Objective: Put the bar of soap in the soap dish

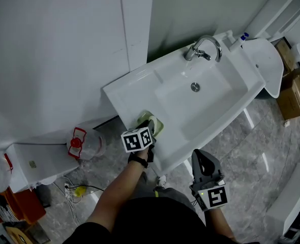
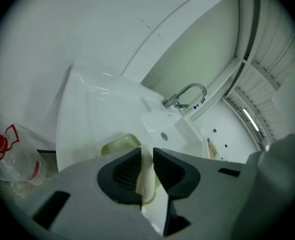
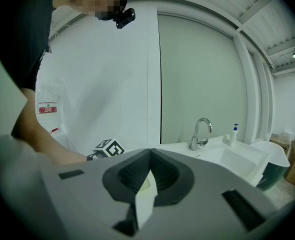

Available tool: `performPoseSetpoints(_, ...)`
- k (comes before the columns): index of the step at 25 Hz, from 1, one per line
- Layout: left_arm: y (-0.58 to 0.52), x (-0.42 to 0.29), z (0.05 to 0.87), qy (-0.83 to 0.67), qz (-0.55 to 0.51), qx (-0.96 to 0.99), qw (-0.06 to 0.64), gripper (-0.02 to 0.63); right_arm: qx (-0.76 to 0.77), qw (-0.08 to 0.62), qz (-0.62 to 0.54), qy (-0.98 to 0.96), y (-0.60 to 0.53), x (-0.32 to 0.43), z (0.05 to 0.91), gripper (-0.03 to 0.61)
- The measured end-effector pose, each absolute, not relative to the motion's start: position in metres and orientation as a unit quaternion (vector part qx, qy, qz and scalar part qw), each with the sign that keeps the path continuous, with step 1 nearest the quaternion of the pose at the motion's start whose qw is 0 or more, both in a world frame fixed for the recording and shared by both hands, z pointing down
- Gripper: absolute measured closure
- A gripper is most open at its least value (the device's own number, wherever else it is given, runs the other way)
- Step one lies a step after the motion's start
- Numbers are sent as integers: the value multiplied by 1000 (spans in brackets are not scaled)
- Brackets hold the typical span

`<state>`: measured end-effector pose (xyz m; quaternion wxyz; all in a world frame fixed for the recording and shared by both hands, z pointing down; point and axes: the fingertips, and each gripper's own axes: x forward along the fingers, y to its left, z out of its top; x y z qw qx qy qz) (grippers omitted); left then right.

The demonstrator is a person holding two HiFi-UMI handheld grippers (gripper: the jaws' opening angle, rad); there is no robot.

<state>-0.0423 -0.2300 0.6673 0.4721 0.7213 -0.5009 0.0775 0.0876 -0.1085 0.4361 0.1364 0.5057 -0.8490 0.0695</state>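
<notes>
A pale green soap dish [image 1: 159, 126] [image 2: 113, 145] sits on the left front ledge of the white sink [image 1: 130, 87]. My left gripper [image 1: 151, 122] [image 2: 146, 152] hangs right over the dish, and its two dark jaws clasp a cream bar of soap [image 2: 147, 178] standing on edge. The bar's lower end reaches down into the dish. In the head view the gripper hides the soap. My right gripper [image 1: 201, 157] [image 3: 150, 153] is held back from the sink's front edge, its jaw tips together and nothing in them.
A chrome faucet [image 1: 204, 48] [image 2: 185, 94] [image 3: 201, 132] stands behind the basin, with a pump bottle [image 1: 243, 36] at the far corner. A clear plastic jug with a red label [image 1: 87, 142] sits on the floor to the left. Cardboard boxes [image 1: 293, 83] stand at the right.
</notes>
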Motion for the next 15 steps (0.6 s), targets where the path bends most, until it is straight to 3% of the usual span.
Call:
performPoseSetpoints(9, -217, -41, 671, -485, 132, 745, 439, 541, 506, 132, 70, -850, -109, 89, 435, 566)
performPoseSetpoints(15, -214, -46, 676, -487, 167, 756, 404, 492, 503, 128, 68, -852, -108, 89, 434, 566)
